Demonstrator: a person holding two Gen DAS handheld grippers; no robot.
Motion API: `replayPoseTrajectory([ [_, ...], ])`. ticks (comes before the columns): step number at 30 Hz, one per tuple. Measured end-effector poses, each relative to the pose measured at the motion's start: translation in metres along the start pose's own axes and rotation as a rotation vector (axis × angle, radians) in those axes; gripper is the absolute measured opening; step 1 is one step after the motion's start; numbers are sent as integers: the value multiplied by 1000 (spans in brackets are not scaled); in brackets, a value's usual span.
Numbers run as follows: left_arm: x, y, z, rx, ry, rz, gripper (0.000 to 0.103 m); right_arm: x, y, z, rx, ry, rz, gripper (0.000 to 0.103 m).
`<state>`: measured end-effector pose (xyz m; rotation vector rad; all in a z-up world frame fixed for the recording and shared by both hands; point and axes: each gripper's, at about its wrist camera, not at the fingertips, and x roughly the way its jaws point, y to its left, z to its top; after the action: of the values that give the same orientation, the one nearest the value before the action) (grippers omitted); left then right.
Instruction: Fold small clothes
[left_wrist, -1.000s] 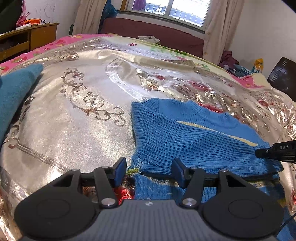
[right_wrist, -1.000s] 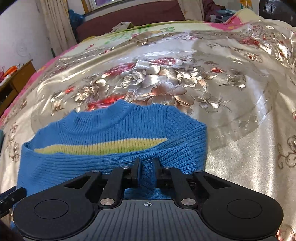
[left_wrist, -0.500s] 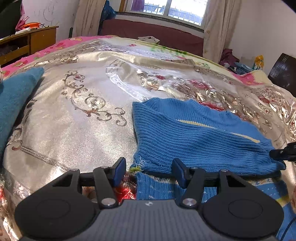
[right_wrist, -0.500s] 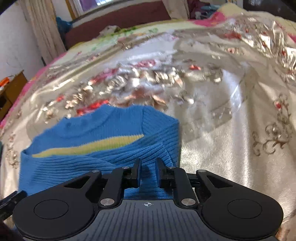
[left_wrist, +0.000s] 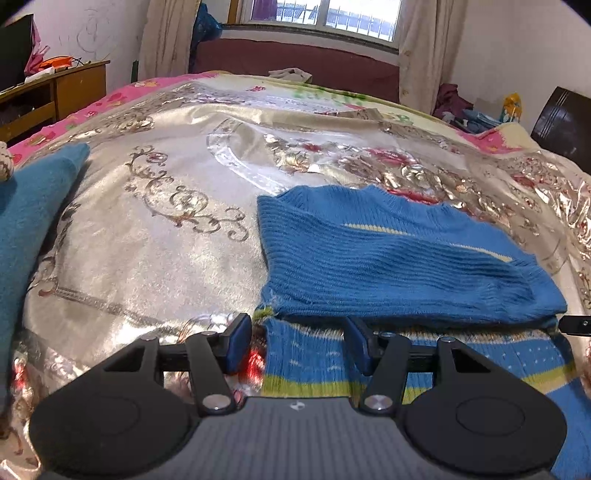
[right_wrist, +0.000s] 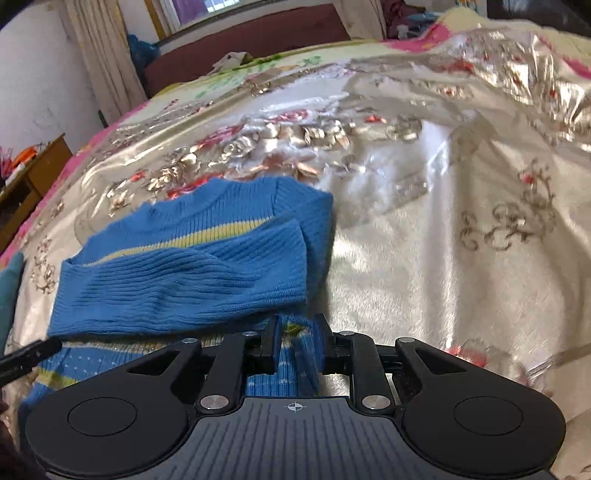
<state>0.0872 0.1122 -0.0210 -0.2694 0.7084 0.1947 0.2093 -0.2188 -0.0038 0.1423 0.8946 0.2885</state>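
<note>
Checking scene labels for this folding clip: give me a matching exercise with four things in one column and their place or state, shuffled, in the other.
Things:
1. blue ribbed knit sweater with a yellow stripe
2. teal fleecy cloth
3. brown wooden desk
4. left gripper

Place or state:
A. lies at the left edge of the shiny gold bedspread
B. jaws apart, over the sweater's patterned hem
C. lies flat on the bedspread, a sleeve folded across its chest
D. stands by the wall, beyond the bed's far left corner

Pairs: 1-C, 2-A, 3-D, 4-B
</note>
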Motion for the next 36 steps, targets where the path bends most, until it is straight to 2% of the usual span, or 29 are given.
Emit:
replayPoseTrajectory([
  [6, 1, 3, -2, -2, 18, 23, 59, 10, -8, 0, 24, -8, -32, 22],
  [8, 0, 2, -3, 8, 18, 27, 60, 13, -10, -2, 20, -2, -71, 22],
  [13, -3, 1, -3, 21, 30, 36, 60, 5, -13, -4, 45, -10, -53, 23],
  [18, -24, 14, -7, 14, 81, 10, 60, -22, -13, -13, 36, 4, 16, 23],
  [25, -74, 22, -28, 71, 202, -68, 60, -77, -19, -53, 21, 90, 132, 25],
  [28, -92, 24, -41, 97, 273, -93, 60, -95, -24, -70, 11, 143, 150, 26],
  [31, -101, 27, -51, 67, 330, -118, 60, -104, -32, -84, 54, 206, 167, 30],
  [33, -103, 27, -56, 48, 355, -138, 60, -106, -37, -93, 77, 250, 171, 30],
  [36, -104, 20, -61, 80, 371, -142, 60, -109, -41, -107, 89, 299, 163, 30],
])
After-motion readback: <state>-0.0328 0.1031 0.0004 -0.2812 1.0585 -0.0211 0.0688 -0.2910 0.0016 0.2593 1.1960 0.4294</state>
